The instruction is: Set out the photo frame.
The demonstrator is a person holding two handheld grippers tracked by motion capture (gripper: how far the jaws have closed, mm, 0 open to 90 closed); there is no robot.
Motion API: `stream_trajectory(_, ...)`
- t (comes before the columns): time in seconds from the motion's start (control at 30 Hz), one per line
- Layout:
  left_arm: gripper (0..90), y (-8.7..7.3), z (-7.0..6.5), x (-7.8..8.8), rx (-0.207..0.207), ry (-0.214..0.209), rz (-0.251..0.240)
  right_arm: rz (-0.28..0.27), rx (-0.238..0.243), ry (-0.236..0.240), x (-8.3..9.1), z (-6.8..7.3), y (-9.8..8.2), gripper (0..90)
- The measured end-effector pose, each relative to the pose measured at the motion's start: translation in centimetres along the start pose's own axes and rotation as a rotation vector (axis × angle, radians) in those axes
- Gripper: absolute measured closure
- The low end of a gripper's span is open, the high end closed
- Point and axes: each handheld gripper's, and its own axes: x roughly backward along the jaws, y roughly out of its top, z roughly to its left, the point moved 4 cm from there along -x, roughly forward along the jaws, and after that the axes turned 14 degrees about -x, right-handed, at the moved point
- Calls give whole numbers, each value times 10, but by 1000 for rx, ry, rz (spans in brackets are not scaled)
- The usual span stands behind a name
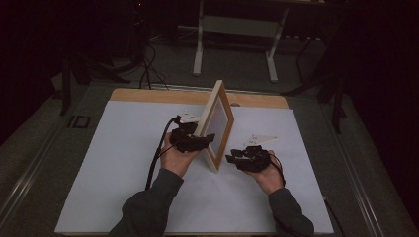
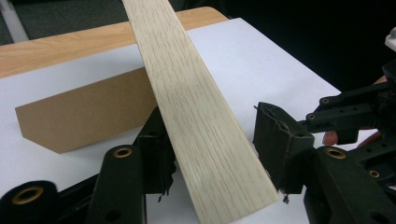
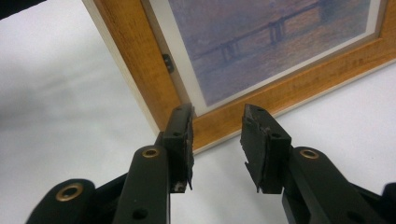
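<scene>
Wood, pale and grained, runs between the fingers of the left gripper [image 1: 195, 134]: it is the side edge of a picture frame [image 1: 218, 124] standing upright on the white table cover [image 1: 123, 163]. One pad lies against the edge in the left gripper view, while the other pad [image 2: 275, 140] stands a little off it, so the jaws are partly open around the frame [image 2: 196, 121] and not yet pressing on it. I would say this hand is there to take the frame by its edge and keep it from tipping.

Just beyond those fingers, on the back side, a brown cardboard prop [image 2: 84, 114] reaches down to the cover and seems to bear the frame's lean.

On the glass side, the right gripper [image 1: 236, 158] sits low near the bottom corner. Its fingers are about half open, empty, and pointed at the lower rail [image 3: 289, 91] without touching it, likely waiting to steady that corner.

White cover lies bare to either side of both hands, so there is room to swing or lay the frame down. The cover's near edge is close behind the wrists.
</scene>
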Motion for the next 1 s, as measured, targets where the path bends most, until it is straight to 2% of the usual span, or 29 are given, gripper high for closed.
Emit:
stream_trajectory(0.3,616,-1,4,3,15,19,-10,-1,-2,-1,0,-1,0,634)
stream_trajectory(0.7,646,0,5,3,10,39,1,-6,0,4,0,2,2,633)
stream_trajectory(1.0,673,-1,9,5,6,59,16,-11,-5,-2,3,-1,2,633)
